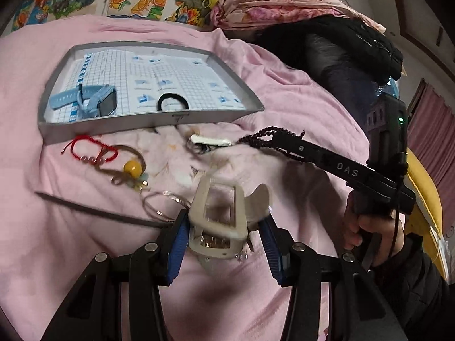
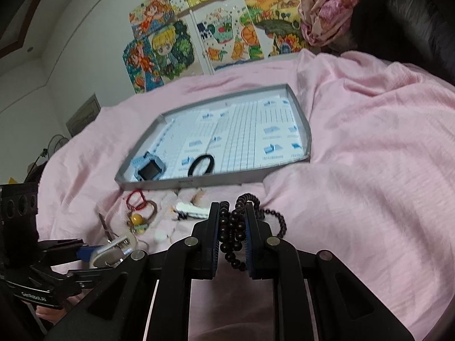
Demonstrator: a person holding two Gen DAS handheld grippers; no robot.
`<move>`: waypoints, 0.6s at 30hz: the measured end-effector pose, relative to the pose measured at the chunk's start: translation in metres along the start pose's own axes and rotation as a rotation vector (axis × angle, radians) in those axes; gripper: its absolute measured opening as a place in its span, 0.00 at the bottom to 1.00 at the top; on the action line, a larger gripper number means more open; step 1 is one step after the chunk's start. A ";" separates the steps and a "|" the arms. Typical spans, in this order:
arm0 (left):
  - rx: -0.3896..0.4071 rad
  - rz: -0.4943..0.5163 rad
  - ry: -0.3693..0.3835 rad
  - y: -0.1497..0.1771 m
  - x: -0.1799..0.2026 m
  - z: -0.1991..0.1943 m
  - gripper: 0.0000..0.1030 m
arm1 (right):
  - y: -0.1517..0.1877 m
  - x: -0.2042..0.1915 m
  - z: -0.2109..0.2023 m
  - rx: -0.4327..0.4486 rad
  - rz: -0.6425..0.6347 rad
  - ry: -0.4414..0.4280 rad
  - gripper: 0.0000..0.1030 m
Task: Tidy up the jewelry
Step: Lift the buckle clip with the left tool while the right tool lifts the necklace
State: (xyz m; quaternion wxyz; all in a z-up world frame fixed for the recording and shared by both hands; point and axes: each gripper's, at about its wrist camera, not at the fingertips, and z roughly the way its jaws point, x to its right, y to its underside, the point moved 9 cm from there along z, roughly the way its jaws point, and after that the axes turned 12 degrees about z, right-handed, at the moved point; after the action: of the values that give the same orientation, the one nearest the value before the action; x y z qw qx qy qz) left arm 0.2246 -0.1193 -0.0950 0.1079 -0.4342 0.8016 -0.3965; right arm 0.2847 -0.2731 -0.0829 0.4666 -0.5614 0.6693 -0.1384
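A shallow grey tray [image 1: 150, 122] lies on a pink blanket [image 1: 284, 91], its near wall facing a scatter of loose jewelry; broad bare blanket stretches to the right of the tray, while the far edge meets a heap of floral cloth [image 1: 270, 2] and a black jacket [image 1: 341, 48]. Inside the tray, at the near left, rest a light-blue watch [image 1: 93, 101] and, just right of it, a black hair band [image 1: 172, 101]; the remaining gridded floor is bare. Between tray and grippers lie a red cord bracelet [image 1: 85, 149], a brown cord with a yellow bead [image 1: 131, 167], a thin clear bangle [image 1: 162, 206] and a small white object [image 1: 212, 141]. The left gripper [image 1: 224, 227] is closed on a cream hair claw clip [image 1: 219, 216], held near the viewer. The right gripper [image 2: 233, 227], with a hand [image 1: 372, 233] on its handle, pinches a string of dark beads [image 2: 236, 227] between narrow jaws. Only the right wrist view shows the bead loops trailing over the right finger onto the blanket, and a row of cartoon posters [image 2: 199, 34] on the wall upright; only the left wrist view shows the clip's open frame.
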 end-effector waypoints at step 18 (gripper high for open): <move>0.014 -0.034 -0.137 0.030 0.001 -0.028 0.59 | 0.032 0.007 -0.013 -0.085 0.048 0.023 0.13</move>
State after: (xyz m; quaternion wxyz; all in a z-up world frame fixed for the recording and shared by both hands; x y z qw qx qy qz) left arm 0.1914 -0.0954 -0.0979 0.1589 -0.4732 0.7820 -0.3732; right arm 0.2549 -0.2732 -0.1022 0.4379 -0.5630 0.6931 -0.1049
